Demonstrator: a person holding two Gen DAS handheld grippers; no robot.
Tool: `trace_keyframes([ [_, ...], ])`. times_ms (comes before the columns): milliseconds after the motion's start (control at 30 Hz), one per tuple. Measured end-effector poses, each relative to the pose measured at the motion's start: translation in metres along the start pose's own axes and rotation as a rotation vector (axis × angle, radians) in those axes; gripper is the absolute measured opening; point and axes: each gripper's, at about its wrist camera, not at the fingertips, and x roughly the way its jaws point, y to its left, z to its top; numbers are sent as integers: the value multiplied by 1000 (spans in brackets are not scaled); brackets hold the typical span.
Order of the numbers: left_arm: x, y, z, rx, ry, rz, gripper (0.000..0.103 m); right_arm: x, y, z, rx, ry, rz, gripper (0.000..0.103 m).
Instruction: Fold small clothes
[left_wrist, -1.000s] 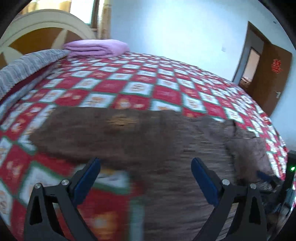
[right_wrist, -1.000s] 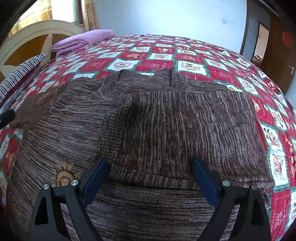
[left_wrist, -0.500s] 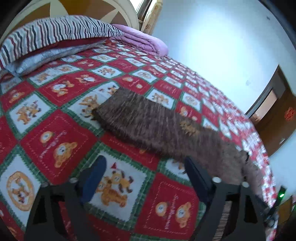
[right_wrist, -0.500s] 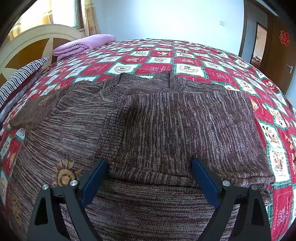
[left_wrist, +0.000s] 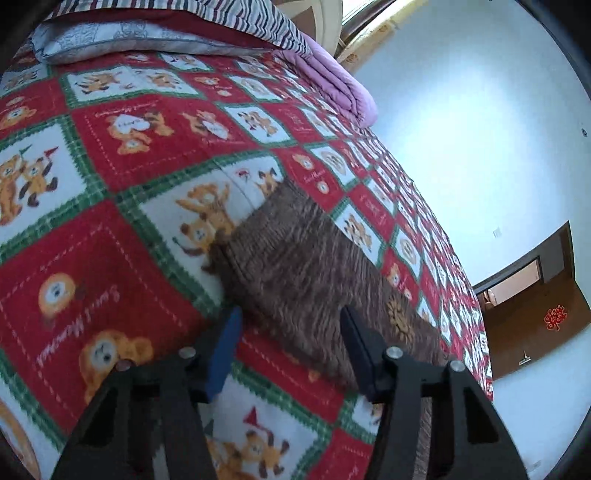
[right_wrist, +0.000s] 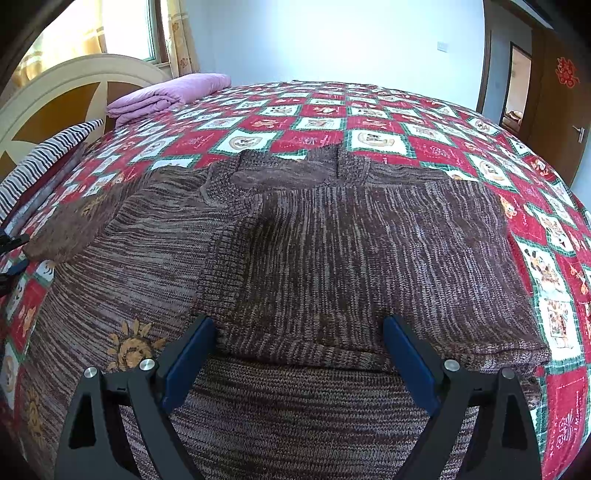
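Where the bed fills both views, one brown knitted sweater (right_wrist: 332, 258) lies flat on one fleece bedspread (right_wrist: 369, 122), its collar at the far end and its hem nearest the right wrist camera. Its right half is folded over the middle, so a ribbed edge runs down the centre; its one outstretched sleeve (left_wrist: 295, 266) reaches to the left. The knit is marled brown and tan with a ribbed cuff, and orange sunflower motifs are worked into it. The bedspread is a checker of red and white squares edged in green plaid, printed with bears; cursive writing in one red square is upside down and not clearly readable. One folded lilac blanket (right_wrist: 166, 96) and one striped pillow (right_wrist: 40, 166) lie at the far left by a cream, arched headboard (right_wrist: 74, 85). One red paper ornament hangs on the brown door (right_wrist: 554, 110) at the far right.

Two grippers appear, each with black arms and blue pads. The left gripper (left_wrist: 288, 332) has just been closing; its jaws stand half spread on either side of the sleeve near the cuff, not yet pressing it. The right gripper (right_wrist: 299, 350) hovers with jaws spread wide over the sweater's hem, holding nothing.
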Motion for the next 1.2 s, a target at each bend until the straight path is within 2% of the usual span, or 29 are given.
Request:
trace_keyframes([
  [267,13,-6,12,24,-25,51,60,-1,-1,0,1,-3,1,93],
  [333,13,-8,13,33,-27,57,57,-1,-1,0,3,-6,3,93],
  [367,12,-9,13,46,-34,71,49,-1,-2,0,5,-7,6,93],
  [433,12,-11,13,78,-33,106,15,-2,-3,0,8,-9,11,93],
  [467,13,-10,14,87,-15,94,7,-2,-3,0,10,-10,14,93],
  [667,1,-20,20,110,-43,85,7,-2,-5,0,17,-14,21,93],
  [900,-20,-62,28,178,-89,29,7,-4,-7,-1,34,-26,43,93],
  [1200,-44,-137,9,360,-155,-34,7,-6,-12,-1,63,-41,77,93],
])
